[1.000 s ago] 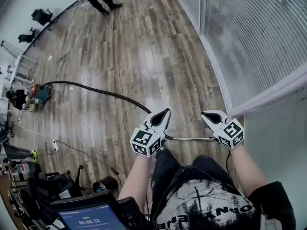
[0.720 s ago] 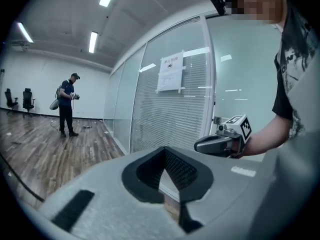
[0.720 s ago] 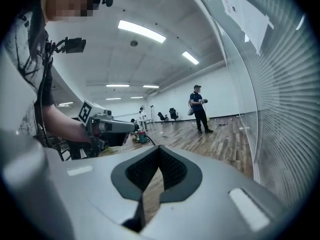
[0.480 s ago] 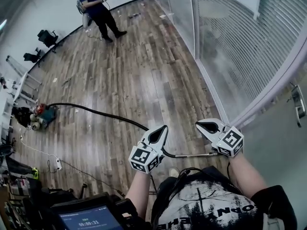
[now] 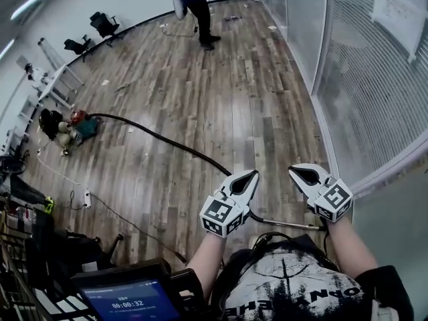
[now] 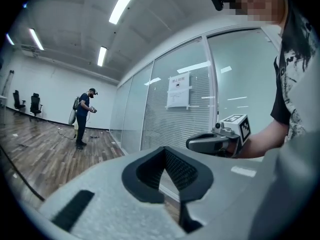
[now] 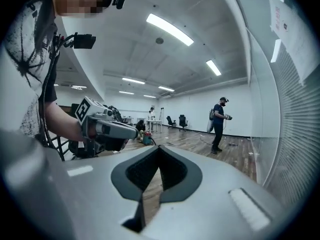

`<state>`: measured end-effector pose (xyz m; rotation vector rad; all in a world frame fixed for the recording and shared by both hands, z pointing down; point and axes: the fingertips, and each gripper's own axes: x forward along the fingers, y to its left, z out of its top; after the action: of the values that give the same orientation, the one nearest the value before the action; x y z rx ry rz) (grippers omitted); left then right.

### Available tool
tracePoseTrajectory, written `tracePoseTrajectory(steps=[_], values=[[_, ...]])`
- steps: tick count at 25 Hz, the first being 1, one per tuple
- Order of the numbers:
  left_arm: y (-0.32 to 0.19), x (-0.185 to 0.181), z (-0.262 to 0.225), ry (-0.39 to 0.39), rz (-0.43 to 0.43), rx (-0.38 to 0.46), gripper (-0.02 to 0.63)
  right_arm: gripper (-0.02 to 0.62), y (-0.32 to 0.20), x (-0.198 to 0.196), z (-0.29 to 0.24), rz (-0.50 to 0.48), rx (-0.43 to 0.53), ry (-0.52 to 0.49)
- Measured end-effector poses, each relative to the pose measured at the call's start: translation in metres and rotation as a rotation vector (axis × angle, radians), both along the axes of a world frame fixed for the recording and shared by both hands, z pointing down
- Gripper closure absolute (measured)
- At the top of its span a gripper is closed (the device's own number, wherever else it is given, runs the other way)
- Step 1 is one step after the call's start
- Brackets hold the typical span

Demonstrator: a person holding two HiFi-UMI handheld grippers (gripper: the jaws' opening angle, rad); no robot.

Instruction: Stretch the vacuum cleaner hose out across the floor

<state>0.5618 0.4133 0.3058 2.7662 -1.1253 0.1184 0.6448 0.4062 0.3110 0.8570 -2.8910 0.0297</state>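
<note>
Hose out along the floor, both jaw sets clenched.
I see the left hand-held gripper (image 5: 249,179) and right hand-held gripper (image 5: 301,174) shut tight, nothing between the jaws of either. The black hose (image 5: 160,138) runs over the wood floor (image 5: 221,92) from the vacuum cleaner (image 5: 81,124), far left, to just beside the left one. Its metal tube (image 5: 287,224) shows below both.

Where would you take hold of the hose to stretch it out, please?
Probably the near end of the hose, just ahead of the left claw: come from above with the claw across it, since it lies flat on the floor and runs off toward the vacuum.
</note>
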Motion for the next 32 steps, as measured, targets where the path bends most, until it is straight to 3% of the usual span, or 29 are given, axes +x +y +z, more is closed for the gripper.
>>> tracePoseTrajectory(steps=[6,14,32], values=[[-0.005,-0.057,-0.006,-0.003,-0.033,0.019,0.606,0.589,-0.017,-0.065,-0.020,-0.050,-0.031,-0.036],[-0.007,-0.090,-0.025,0.019,-0.086,0.017,0.606,0.589,-0.021,-0.083,-0.032,-0.060,-0.038,-0.043],[-0.006,-0.082,-0.016,0.033,-0.073,0.008,0.606,0.589,-0.016,-0.086,-0.018,-0.050,-0.012,0.009]])
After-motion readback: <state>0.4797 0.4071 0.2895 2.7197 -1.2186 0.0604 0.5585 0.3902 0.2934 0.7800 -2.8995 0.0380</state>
